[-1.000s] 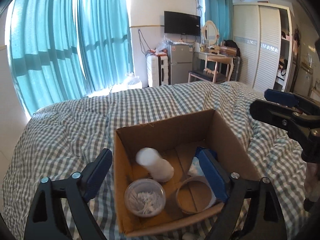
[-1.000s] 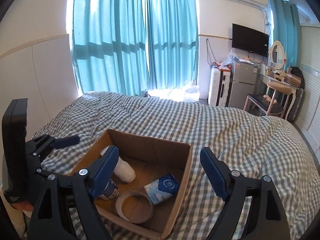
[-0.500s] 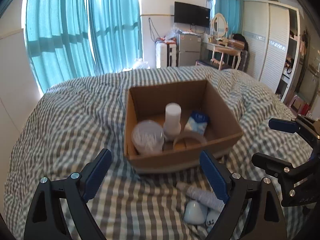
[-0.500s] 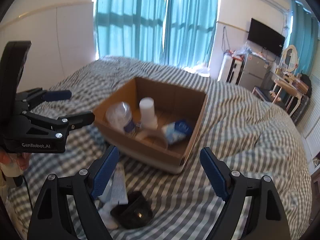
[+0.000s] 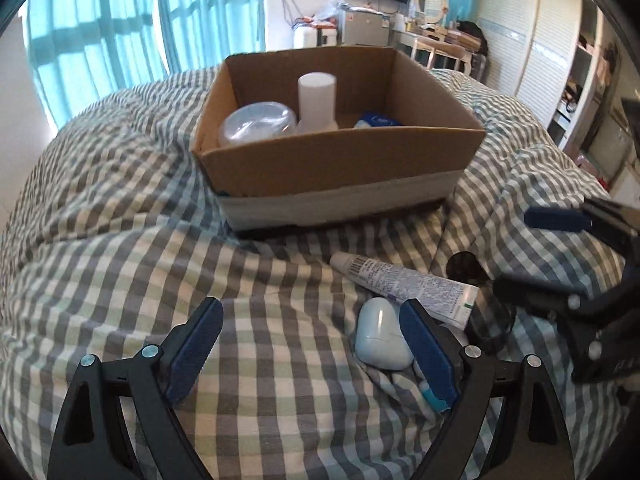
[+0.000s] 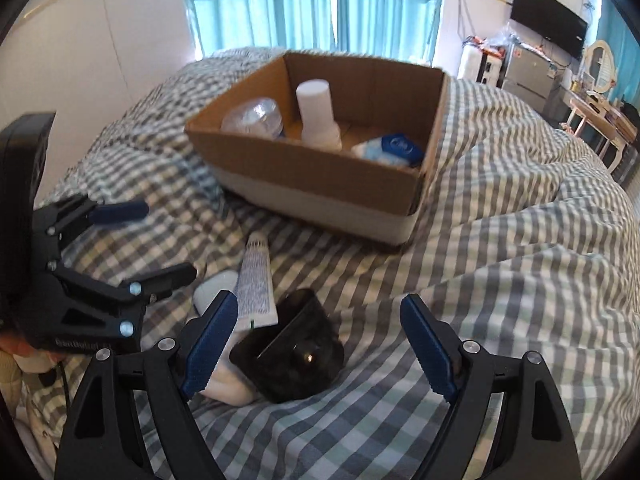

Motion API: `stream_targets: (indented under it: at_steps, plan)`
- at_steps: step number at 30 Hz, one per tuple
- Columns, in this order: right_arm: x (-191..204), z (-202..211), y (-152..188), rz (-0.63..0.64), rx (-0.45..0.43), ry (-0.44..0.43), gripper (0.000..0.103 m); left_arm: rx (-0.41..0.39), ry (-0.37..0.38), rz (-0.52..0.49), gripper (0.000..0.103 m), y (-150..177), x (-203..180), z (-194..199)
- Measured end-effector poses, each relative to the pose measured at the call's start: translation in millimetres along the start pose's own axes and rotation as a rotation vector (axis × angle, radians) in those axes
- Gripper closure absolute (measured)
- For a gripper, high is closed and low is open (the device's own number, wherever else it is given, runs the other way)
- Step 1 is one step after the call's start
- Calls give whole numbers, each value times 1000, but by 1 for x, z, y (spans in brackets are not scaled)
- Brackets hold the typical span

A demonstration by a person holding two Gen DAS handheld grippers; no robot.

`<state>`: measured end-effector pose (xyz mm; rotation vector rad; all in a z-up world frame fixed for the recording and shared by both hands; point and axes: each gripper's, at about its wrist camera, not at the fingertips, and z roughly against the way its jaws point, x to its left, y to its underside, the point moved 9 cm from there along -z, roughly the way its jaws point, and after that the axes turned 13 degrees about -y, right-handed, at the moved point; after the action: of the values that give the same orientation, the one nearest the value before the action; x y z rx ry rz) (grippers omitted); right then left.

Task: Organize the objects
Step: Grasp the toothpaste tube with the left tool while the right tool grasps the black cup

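Observation:
A cardboard box (image 5: 340, 160) (image 6: 312, 168) sits on the checked bed and holds a white cylinder (image 5: 317, 96), a clear round tub (image 5: 256, 122) and a blue pack (image 6: 394, 148). In front of it lie a white tube (image 5: 404, 284) (image 6: 256, 280), a pale blue case (image 5: 380, 336) and a black object (image 6: 292, 352). My left gripper (image 5: 312, 352) is open and empty, its right finger beside the case. My right gripper (image 6: 316, 344) is open and empty, just above the black object.
The checked duvet (image 6: 500, 240) is rumpled and covers the whole bed. Teal curtains (image 6: 312, 0), a wall television (image 6: 548, 16), a fridge and a dressing table stand beyond the bed. A white wardrobe (image 5: 532, 40) is at the right.
Both grippers have pulled back from over the box and dropped low over the duvet in front of it. The loose tube, case and black object have come into view close up.

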<state>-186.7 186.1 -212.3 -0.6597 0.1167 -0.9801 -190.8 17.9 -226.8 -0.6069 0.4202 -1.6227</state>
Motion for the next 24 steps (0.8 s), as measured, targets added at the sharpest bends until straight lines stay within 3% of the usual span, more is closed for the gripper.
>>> stream_targets:
  at_steps: [4, 20, 24]
  plan:
    - [1, -14, 10, 7, 64, 15, 19, 36, 17, 47, 11, 7, 7, -7]
    - [6, -41, 30, 21, 213, 42, 20, 27, 9, 29, 11, 9, 2, -8]
    - [16, -41, 29, 37, 206, 4, 41, 29, 6, 27, 11, 10, 3, -7]
